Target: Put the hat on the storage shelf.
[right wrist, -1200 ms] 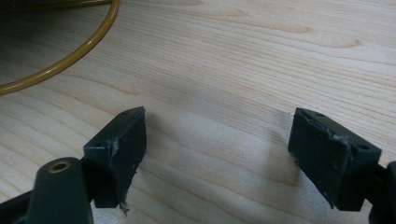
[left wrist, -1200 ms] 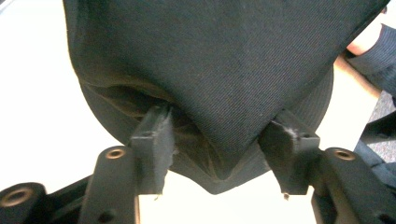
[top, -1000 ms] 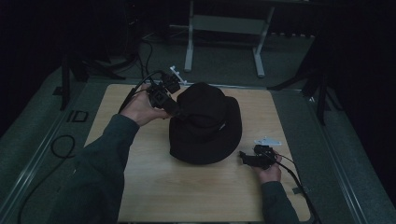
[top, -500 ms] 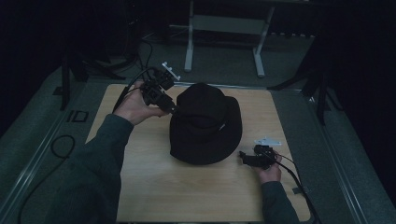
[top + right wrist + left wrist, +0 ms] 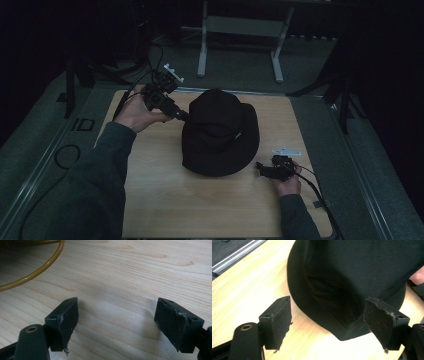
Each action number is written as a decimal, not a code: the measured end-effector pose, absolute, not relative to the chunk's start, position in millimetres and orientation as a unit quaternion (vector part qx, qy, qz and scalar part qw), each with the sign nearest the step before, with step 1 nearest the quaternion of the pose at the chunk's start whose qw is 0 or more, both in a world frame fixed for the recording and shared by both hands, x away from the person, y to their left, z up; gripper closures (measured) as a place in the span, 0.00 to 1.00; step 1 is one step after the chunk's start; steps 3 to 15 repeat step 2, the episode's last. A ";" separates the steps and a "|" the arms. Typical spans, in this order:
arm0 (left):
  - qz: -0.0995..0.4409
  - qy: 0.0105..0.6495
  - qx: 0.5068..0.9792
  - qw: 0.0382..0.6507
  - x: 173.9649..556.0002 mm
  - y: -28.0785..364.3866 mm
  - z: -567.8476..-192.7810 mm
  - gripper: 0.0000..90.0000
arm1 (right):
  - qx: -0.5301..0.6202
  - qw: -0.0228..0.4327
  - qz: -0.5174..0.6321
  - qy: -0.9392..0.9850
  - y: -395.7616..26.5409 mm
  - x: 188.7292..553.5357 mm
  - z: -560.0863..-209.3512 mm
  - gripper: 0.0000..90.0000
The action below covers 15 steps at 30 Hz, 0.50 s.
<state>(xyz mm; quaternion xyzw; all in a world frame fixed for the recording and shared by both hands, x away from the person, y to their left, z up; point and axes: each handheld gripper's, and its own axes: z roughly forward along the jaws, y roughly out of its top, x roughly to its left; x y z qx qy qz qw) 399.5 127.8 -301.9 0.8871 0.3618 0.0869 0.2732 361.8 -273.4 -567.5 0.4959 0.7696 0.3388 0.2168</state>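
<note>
Lying crown-up on the table (image 5: 150, 200), a little toward the far edge and right of middle: a black hat (image 5: 220, 132), brim spread flat on the wood, likely set there so either side can be reached.

Hovering at the hat's far-left side, near the far-left corner of the table: the left gripper (image 5: 182, 116), tilted down toward the brim. Fingers (image 5: 277, 322) standing wide apart, gripping nothing, with the brim edge (image 5: 342, 332) sitting between them but not touching either pad. Probably lining up to pinch the brim, the open spread giving room for the cloth to slip in.

Resting low near the right edge of the table, just beside the hat's near-right brim: the right gripper (image 5: 261, 169), pointing left toward the hat. Fingers (image 5: 63, 321) likewise spread wide and holding nothing, looking along bare wood. Seemingly waiting to steady or take the opposite side.

Curving across the upper left of the right gripper view: a yellow cable (image 5: 37, 271), lying on the table, well apart from the fingers.
</note>
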 end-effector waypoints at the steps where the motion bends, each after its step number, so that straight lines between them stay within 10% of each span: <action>1: 0.088 0.363 0.886 0.275 399.3 128.9 -301.6 0.25 | 0.496 0.217 0.339 0.770 -273.4 361.8 -567.5 0.21; 15: 0.092 0.363 0.886 0.273 399.2 130.1 -301.1 0.25 | 0.496 0.217 0.339 0.770 -273.4 361.8 -567.5 0.21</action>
